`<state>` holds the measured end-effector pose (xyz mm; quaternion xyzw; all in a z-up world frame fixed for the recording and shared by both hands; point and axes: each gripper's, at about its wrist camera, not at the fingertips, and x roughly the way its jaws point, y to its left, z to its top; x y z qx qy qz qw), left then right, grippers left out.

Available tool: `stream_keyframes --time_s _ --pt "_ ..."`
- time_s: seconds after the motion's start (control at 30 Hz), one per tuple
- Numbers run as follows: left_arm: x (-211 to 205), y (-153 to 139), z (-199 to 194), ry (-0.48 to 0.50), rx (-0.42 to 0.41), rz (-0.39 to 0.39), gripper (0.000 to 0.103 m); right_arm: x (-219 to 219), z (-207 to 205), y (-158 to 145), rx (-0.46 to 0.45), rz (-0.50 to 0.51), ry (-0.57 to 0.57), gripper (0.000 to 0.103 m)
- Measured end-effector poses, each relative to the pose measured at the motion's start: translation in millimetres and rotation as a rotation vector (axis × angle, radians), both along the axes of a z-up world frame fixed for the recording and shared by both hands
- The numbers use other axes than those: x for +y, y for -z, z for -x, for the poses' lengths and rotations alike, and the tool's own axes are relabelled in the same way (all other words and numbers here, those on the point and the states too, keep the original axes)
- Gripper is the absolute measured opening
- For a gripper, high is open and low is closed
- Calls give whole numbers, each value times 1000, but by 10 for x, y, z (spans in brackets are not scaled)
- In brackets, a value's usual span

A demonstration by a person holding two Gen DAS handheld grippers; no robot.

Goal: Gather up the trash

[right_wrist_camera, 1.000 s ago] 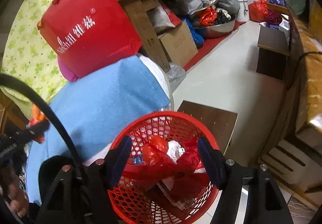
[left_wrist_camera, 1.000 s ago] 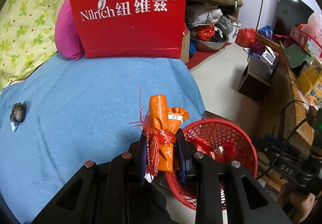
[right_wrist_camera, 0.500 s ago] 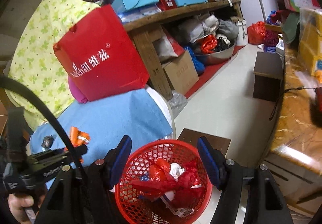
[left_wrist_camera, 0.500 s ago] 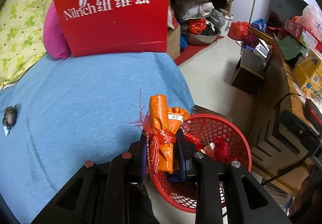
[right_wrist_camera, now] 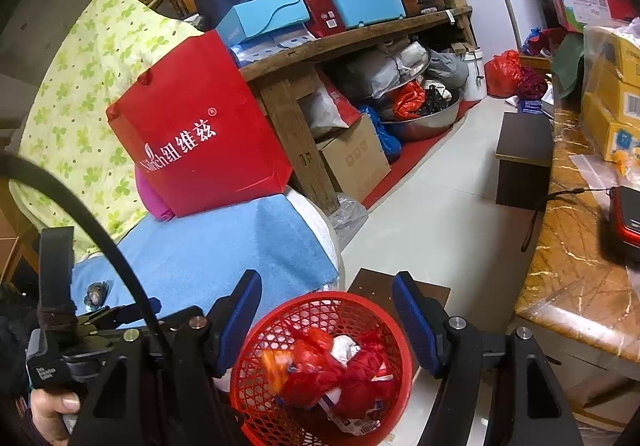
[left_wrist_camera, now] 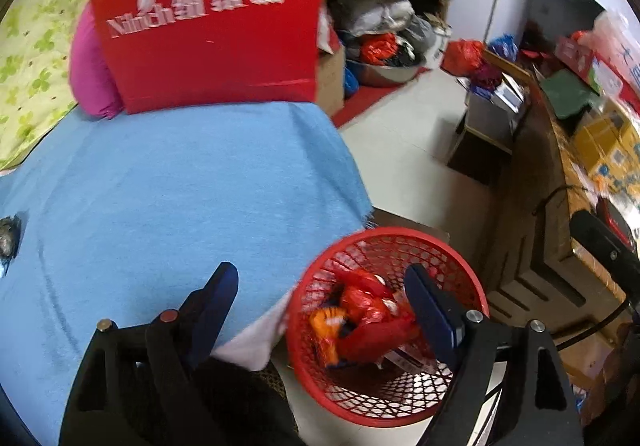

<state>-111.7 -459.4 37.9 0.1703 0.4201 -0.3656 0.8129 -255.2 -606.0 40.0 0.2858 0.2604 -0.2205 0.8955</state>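
Left view: my left gripper (left_wrist_camera: 320,282) has its jaws opening, nothing between them. The orange wrapper (left_wrist_camera: 326,328) lies blurred in the red basket (left_wrist_camera: 476,286) below, among red bags. I judge the drop step just done. One dark scrap (left_wrist_camera: 8,240) lies on the blue cloth (left_wrist_camera: 180,185), far left.

Right view: my right gripper (right_wrist_camera: 326,310) hangs over the basket (right_wrist_camera: 256,334), jaws apart and empty. The scrap (right_wrist_camera: 96,292) sits near the cloth's (right_wrist_camera: 224,246) edge. Next, I would reach there and close on it.
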Motion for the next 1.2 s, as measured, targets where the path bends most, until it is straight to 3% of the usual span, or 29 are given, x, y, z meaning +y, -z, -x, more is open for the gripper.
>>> stream_keyframes --time_s 0.3,0.6,0.93,1.2 --pt "799 -220 -449 -162 -36 55 85 292 -391 -122 -4 26 -102 72" --pt "2136 -180 -969 -414 -57 95 86 836 -1010 -369 -16 75 -262 72" --pt "3751 186 -1503 -768 -58 97 86 2101 -2060 -592 -11 124 -585 72" --pt "4559 406 -1875 -1022 -64 127 86 3068 -2865 -497 37 124 -811 72"
